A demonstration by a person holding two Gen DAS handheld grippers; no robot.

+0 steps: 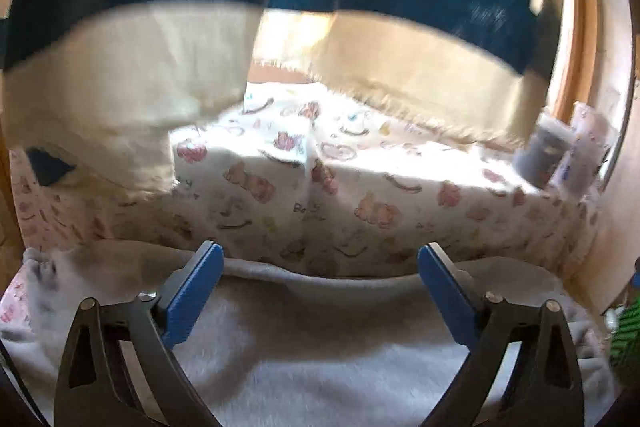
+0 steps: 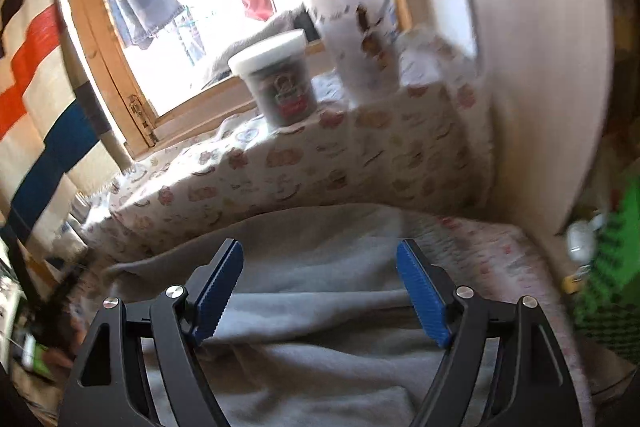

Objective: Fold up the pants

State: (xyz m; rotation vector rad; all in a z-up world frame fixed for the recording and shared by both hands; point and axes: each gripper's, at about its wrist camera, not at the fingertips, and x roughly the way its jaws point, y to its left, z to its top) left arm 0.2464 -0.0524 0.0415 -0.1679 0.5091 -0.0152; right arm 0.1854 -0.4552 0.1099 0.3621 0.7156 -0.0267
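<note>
Light grey pants (image 1: 304,339) lie spread on the surface below both grippers, their far edge forming a folded ridge against a patterned cloth. My left gripper (image 1: 320,259) hovers over this edge with its blue pads wide apart and nothing between them. In the right wrist view the grey pants (image 2: 320,307) show soft folds. Above them, my right gripper (image 2: 320,259) stands open and holds nothing.
A raised ledge draped in a cartoon-print cloth (image 1: 360,195) runs behind the pants. On it stand a dark tub with a white lid (image 2: 280,79) and a white printed container (image 2: 360,39). A blue, cream and orange striped curtain (image 1: 160,7) hangs beside a wooden-framed window (image 2: 120,87). Something green (image 2: 608,267) lies at the right.
</note>
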